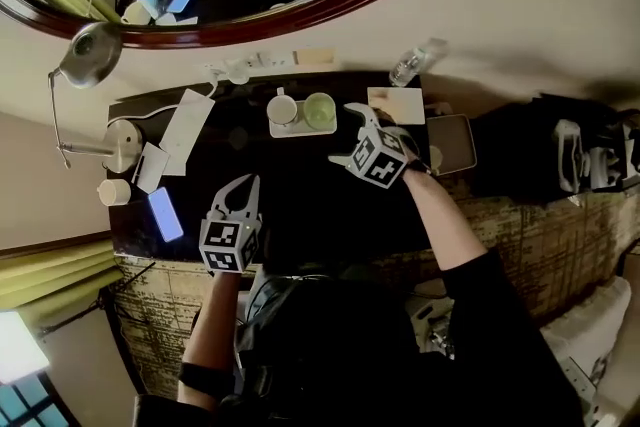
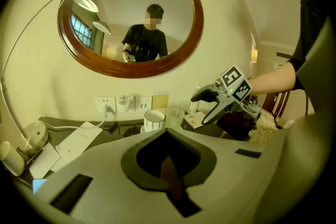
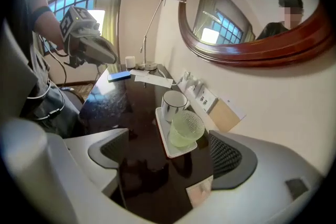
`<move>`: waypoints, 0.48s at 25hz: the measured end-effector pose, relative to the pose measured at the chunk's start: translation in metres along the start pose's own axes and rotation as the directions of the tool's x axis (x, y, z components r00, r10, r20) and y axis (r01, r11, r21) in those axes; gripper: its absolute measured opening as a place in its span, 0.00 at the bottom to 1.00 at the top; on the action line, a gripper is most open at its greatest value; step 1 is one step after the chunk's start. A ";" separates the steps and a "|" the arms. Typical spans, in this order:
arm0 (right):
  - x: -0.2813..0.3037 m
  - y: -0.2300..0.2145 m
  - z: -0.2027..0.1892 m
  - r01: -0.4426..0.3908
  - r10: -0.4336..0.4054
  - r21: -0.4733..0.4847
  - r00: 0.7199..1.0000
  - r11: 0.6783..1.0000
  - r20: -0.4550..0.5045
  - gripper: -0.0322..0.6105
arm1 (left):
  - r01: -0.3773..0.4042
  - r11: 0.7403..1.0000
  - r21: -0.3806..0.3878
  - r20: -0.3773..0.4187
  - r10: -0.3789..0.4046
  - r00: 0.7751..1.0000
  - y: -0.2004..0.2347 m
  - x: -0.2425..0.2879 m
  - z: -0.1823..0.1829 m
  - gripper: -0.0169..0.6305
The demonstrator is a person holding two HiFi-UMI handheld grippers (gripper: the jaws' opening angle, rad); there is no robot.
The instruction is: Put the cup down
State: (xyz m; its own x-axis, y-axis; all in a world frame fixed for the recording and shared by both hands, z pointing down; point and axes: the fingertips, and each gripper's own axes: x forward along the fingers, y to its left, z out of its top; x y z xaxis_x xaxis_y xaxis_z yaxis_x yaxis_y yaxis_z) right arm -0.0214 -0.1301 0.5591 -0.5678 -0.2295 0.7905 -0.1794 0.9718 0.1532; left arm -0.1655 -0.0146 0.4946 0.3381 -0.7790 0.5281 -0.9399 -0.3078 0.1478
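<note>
A pale green glass cup [image 1: 320, 110] stands upright on a small white tray [image 1: 302, 130] beside a white mug [image 1: 283, 107], at the back of the dark desk. In the right gripper view the green cup [image 3: 185, 128] sits on the tray [image 3: 169, 148] just ahead of my right gripper [image 3: 168, 159], whose jaws stand wide open and apart from it, nothing between the pads. From the head view the right gripper [image 1: 350, 133] hovers just right of the tray. My left gripper [image 1: 240, 187] is shut and empty over the desk's near left; its own view shows closed jaws [image 2: 168, 157].
A desk lamp [image 1: 90, 50] and its base [image 1: 122, 143] stand at the left, with papers [image 1: 185, 130], a lit phone [image 1: 165, 213] and a paper cup [image 1: 113, 191]. A water bottle [image 1: 408, 67] and a card [image 1: 396, 105] lie at the back right. Wall sockets [image 1: 240, 67] sit below the round mirror [image 1: 300, 5].
</note>
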 end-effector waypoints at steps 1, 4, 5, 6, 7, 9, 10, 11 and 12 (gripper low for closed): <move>0.007 -0.004 0.000 -0.015 0.014 -0.035 1.000 0.999 -0.021 0.84 | -0.003 1.000 -0.003 -0.001 0.003 1.000 0.000 0.001 -0.001 0.03; 0.029 -0.015 0.001 -0.057 0.050 -0.111 0.997 0.992 -0.065 0.86 | -0.014 1.000 -0.020 -0.002 0.014 1.000 0.001 0.005 -0.006 0.03; 0.036 -0.018 0.002 -0.068 0.060 -0.121 0.996 0.990 -0.071 0.86 | -0.019 0.999 -0.027 -0.003 0.019 1.000 0.002 0.006 -0.008 0.03; 0.043 -0.022 0.004 -0.079 0.071 -0.123 0.995 0.989 -0.073 0.88 | -0.025 0.999 -0.033 -0.004 0.025 1.000 0.003 0.007 -0.010 0.03; 0.050 -0.025 0.005 -0.089 0.081 -0.120 0.994 0.989 -0.071 0.90 | -0.032 0.999 -0.040 -0.005 0.032 0.999 0.004 0.008 -0.012 0.03; 0.064 -0.032 0.007 -0.112 0.105 -0.115 0.992 0.987 -0.066 0.90 | -0.048 0.998 -0.050 -0.008 0.048 0.999 0.005 0.009 -0.015 0.03; 0.070 -0.034 0.008 -0.124 0.116 -0.118 0.991 0.985 -0.067 0.91 | -0.056 0.997 -0.054 -0.010 0.056 0.998 0.005 0.010 -0.017 0.03; 0.075 -0.036 0.008 -0.134 0.126 -0.126 0.989 0.983 -0.072 0.92 | -0.064 0.996 -0.059 -0.011 0.063 0.998 0.006 0.011 -0.019 0.03; 0.080 -0.038 0.007 -0.144 0.134 -0.136 0.988 0.980 -0.078 0.92 | -0.072 0.995 -0.064 -0.013 0.071 0.997 0.006 0.011 -0.021 0.03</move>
State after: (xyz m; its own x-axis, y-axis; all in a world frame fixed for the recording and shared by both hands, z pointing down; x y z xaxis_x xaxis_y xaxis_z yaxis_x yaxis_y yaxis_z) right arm -0.0660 -0.1855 0.6121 -0.5221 -0.0919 0.8479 0.0151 0.9930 0.1169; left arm -0.1681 -0.0131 0.5190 0.2699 -0.7918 0.5479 -0.9628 -0.2153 0.1631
